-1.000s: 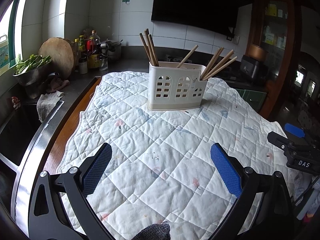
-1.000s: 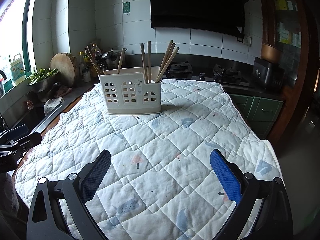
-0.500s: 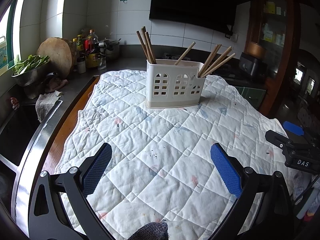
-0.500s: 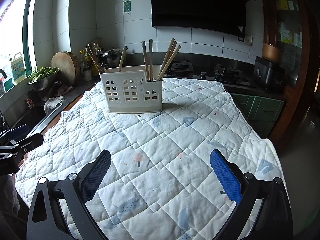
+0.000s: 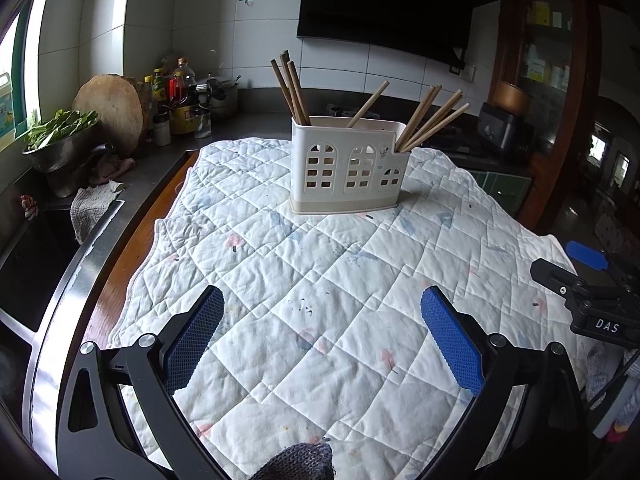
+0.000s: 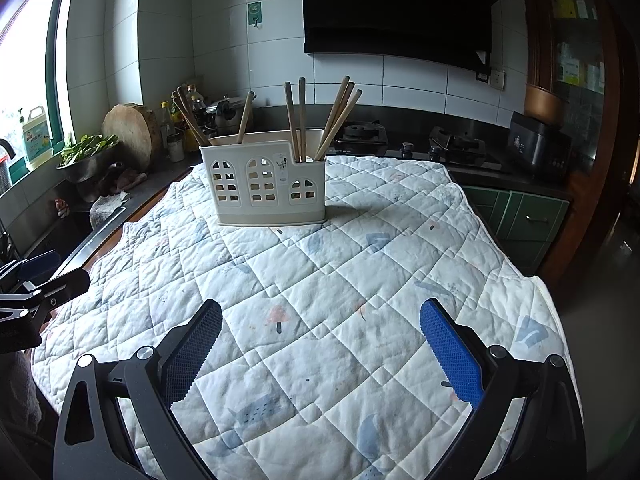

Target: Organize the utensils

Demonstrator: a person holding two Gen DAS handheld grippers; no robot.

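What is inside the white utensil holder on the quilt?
The utensil holder holds wooden chopsticks only, leaning in groups at its left end, middle and right end. Their lower ends are hidden by its walls, as is anything lying at the bottom.

White letters "DAS" stand on the black gripper body (image 5: pixel 606 325) at near right; no other text is legible.

A white quilted cloth (image 5: pixel 320 280) covers the wooden table (image 5: pixel 132 240), draping over its edges, and a cream utensil holder (image 6: pixel 266 184) stands upright on the cloth's far half.
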